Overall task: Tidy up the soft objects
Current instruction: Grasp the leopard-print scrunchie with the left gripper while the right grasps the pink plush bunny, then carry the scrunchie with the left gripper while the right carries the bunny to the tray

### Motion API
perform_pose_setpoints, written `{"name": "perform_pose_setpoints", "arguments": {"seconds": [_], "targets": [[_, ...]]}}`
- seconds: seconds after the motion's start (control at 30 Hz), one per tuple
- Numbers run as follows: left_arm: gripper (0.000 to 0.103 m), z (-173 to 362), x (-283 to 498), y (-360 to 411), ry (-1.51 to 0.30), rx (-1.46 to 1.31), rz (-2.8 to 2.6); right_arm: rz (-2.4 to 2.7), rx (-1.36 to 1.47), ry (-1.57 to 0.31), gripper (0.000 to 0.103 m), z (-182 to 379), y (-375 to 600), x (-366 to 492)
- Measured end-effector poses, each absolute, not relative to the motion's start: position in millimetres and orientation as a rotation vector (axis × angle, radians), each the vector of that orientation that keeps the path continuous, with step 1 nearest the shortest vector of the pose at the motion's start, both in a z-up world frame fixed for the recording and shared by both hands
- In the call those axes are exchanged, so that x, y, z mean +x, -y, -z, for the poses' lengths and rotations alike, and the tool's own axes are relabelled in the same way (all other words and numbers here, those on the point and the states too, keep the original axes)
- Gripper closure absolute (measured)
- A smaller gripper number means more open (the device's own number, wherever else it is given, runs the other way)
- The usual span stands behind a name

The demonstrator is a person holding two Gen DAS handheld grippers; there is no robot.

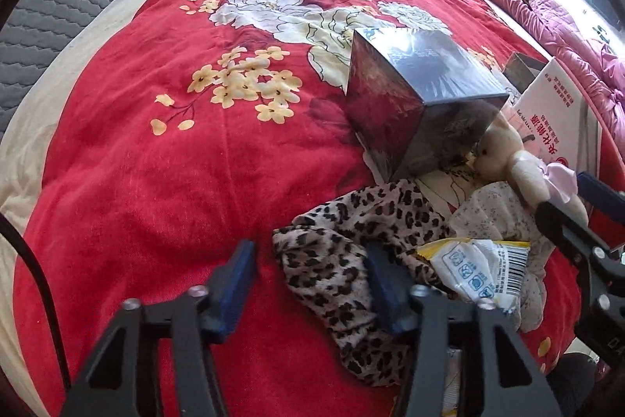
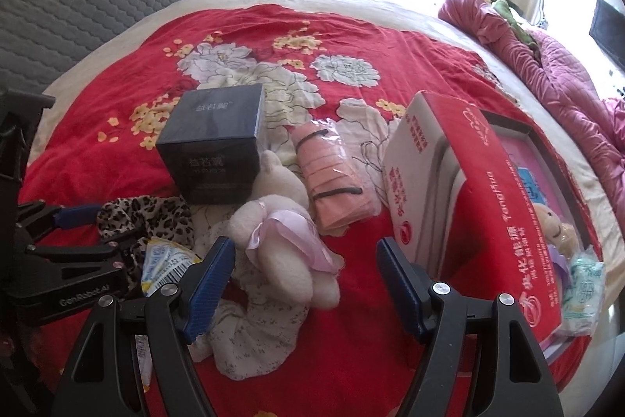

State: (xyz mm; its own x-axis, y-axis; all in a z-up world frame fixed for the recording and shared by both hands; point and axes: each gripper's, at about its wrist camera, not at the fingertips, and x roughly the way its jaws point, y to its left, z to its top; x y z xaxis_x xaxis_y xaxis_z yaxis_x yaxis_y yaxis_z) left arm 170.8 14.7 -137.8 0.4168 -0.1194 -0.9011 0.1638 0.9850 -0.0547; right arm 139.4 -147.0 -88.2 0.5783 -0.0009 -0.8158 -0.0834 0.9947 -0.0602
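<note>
Left hand-held gripper (image 2: 84, 221) marked "GenRobot.AI", jaws spread over leopard-print cloth (image 2: 156, 217), barcoded snack packet (image 2: 164, 266) beside it, plush bunny (image 2: 281, 241) ahead of open right hand-held gripper (image 2: 304, 284), red "Tonghua" box (image 2: 488, 190) seen at right.

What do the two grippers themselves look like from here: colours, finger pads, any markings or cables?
Both are black angular frames with silver round bolt heads and ribbed blue pads on the fingers. The left gripper has a black cable at its left edge; seen from the right wrist, its body bears white "GenRobot.AI" lettering. The right gripper looks the same; no sleeves or hands show.
</note>
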Motion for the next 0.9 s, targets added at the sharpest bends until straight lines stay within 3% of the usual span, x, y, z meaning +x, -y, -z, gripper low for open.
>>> {"name": "perform_pose_setpoints", "arguments": {"seconds": [0.13,0.17,0.33,0.9], "targets": [[0.076,136.6,172.8,-18.7,-1.127,0.027,0.165,-0.072,-0.089,-0.953,0.055,87.5,147.3,138.9],[0.079,136.6,173.5,-20.8,-1.126,0.019,0.161,-0.077,-0.082,-0.955,0.064,87.2,147.9,138.7],[0.091,134.2,174.7,-33.3,-1.117,-0.050,0.178,-0.093,-0.047,-0.932,0.086,79.0,152.5,134.8],[0.092,71.7,146.2,-38.3,-0.982,-0.035,0.165,-0.099,0.041,-0.810,0.087,23.1,170.0,100.2]]}}
